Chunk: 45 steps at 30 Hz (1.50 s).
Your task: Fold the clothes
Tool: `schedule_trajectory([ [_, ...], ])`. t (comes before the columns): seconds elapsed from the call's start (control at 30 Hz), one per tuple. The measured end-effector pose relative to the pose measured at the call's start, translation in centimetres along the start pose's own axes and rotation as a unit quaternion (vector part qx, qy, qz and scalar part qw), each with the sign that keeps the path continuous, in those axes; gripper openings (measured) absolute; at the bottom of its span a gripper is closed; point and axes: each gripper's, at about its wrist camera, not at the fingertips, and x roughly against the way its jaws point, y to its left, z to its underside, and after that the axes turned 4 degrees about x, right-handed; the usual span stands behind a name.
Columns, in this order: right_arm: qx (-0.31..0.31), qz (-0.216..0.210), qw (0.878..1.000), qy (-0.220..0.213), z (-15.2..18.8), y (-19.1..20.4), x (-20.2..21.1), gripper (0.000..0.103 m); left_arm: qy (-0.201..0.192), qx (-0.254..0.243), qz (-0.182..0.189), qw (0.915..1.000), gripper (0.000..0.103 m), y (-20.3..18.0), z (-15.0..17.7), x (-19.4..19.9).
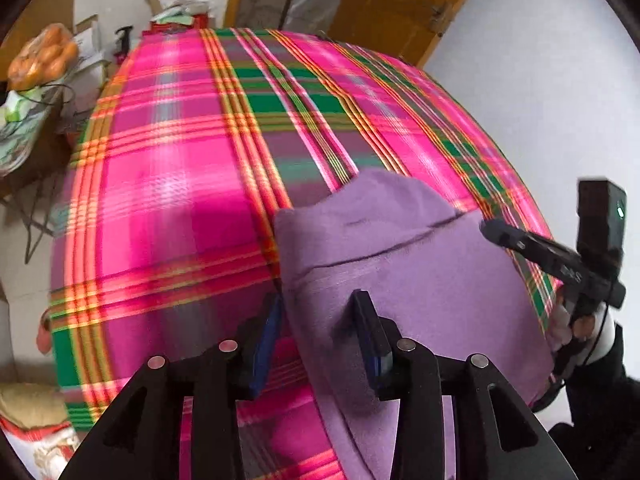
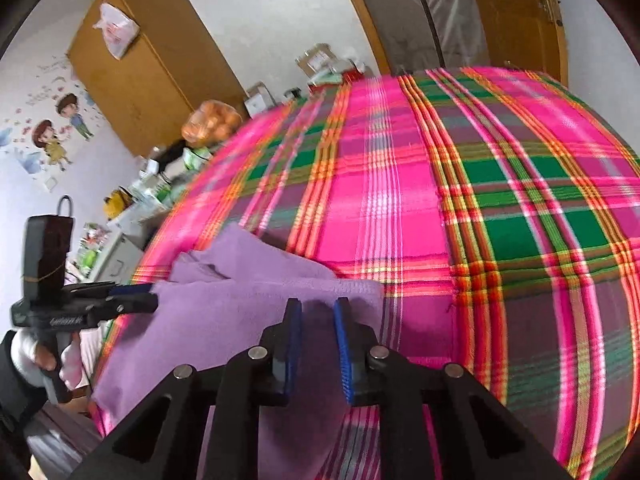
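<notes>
where plaid sheet (image 1: 168,184) lies flat, fleecy (lilac) garment (image 1: 400,248) rumples.

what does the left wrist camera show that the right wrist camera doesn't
Only the left wrist view shows the right gripper from outside and a sack on the floor. Only the right wrist view shows a wooden cabinet, cartoon wall stickers and the left gripper from outside. Both show the purple garment on the pink plaid bedcover, and a bag of oranges.

Soft, even daylight, no glare. The plaid blanket (image 1: 180,184) smears with motion blur, probably worst leftward, and the fisheye bends everything into dark corners.
</notes>
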Motion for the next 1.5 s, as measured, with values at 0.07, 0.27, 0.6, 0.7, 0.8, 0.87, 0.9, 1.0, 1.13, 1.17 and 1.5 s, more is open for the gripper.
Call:
schedule_trajectory([
  [0.07,0.004,-0.008,1.0,-0.01,0.4,0.4,1.1,0.018,-0.004,0.004,0.0,1.0,0.037,0.2,-0.1,0.6],
  [0.27,0.024,-0.036,0.999,-0.023,2.2,1.9,3.8,0.018,-0.002,-0.019,0.018,0.9997,0.035,-0.4,1.0,1.8],
  [0.6,0.074,-0.031,0.997,0.016,6.0,3.6,3.4,0.018,0.025,-0.074,0.045,0.9959,0.021,-1.8,4.2,3.0],
  [0.7,0.088,-0.031,0.996,0.004,5.8,4.0,4.6,0.018,0.033,-0.091,0.054,0.9939,0.02,-2.2,5.2,3.4],
  [0.8,0.108,-0.039,0.993,-0.002,6.3,4.7,5.8,0.018,0.024,-0.119,0.083,0.9891,0.02,-3.4,5.9,4.7],
  [0.87,0.12,-0.045,0.992,0.007,7.0,5.2,6.0,0.018,0.032,-0.143,0.094,0.9847,0.02,-4.3,6.6,4.7],
  [0.9,0.126,-0.046,0.991,0.015,7.5,5.3,5.9,0.018,0.041,-0.157,0.096,0.9821,0.02,-4.8,7.1,4.6],
  [1.0,0.13,-0.044,0.99,0.032,8.6,5.2,5.4,0.018,0.068,-0.188,0.099,0.9747,0.02,-5.6,8.4,3.9],
  [1.13,0.121,-0.047,0.991,0.032,8.7,4.7,5.8,0.018,0.09,-0.2,0.097,0.9708,0.02,-5.2,9.5,3.4],
  [1.17,0.124,-0.048,0.991,0.031,8.6,4.8,6.0,0.018,0.09,-0.2,0.098,0.9706,0.02,-5.2,9.5,3.4],
  [1.5,0.128,-0.056,0.99,0.036,9.7,4.0,4.9,0.015,0.094,-0.206,0.107,0.9682,0.019,-4.7,10.0,3.2],
])
